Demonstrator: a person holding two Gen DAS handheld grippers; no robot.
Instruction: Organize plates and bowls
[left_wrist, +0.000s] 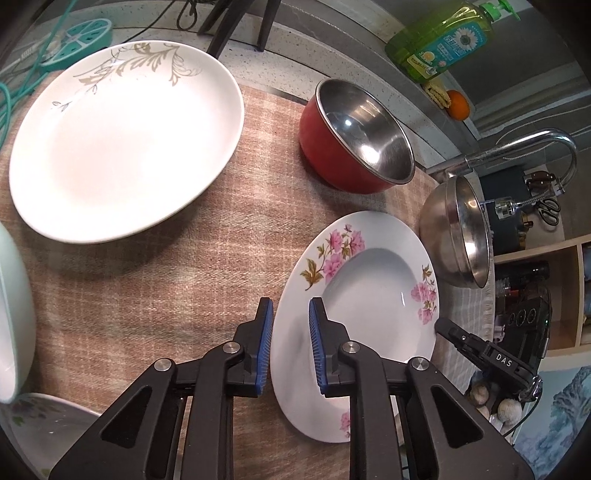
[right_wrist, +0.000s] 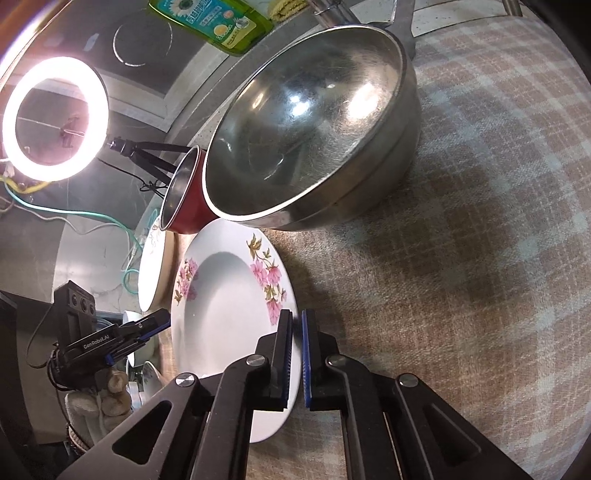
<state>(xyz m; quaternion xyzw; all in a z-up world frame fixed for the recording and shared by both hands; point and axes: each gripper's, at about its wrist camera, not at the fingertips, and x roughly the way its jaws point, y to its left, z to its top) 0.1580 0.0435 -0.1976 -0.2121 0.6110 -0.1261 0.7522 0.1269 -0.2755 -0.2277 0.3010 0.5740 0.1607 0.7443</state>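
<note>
A white plate with pink flowers (left_wrist: 369, 295) lies on the checked cloth (left_wrist: 207, 280). My left gripper (left_wrist: 291, 317) is open, its fingers standing on either side of the plate's left rim. My right gripper (right_wrist: 296, 328) is shut on the same plate's (right_wrist: 221, 314) right rim. A large white plate with a tan leaf pattern (left_wrist: 125, 140) lies at the far left. A red bowl with a steel inside (left_wrist: 354, 136) and a large steel bowl (left_wrist: 458, 236) stand beyond the flowered plate; the steel bowl fills the right wrist view (right_wrist: 314, 129).
A pale green bowl (left_wrist: 14, 317) and another flowered dish (left_wrist: 44, 421) sit at the left edge. A green soap bottle (left_wrist: 443, 40), an orange (left_wrist: 458, 105) and a tap (left_wrist: 524, 147) stand behind. A lit ring light (right_wrist: 55, 118) is at the left in the right wrist view.
</note>
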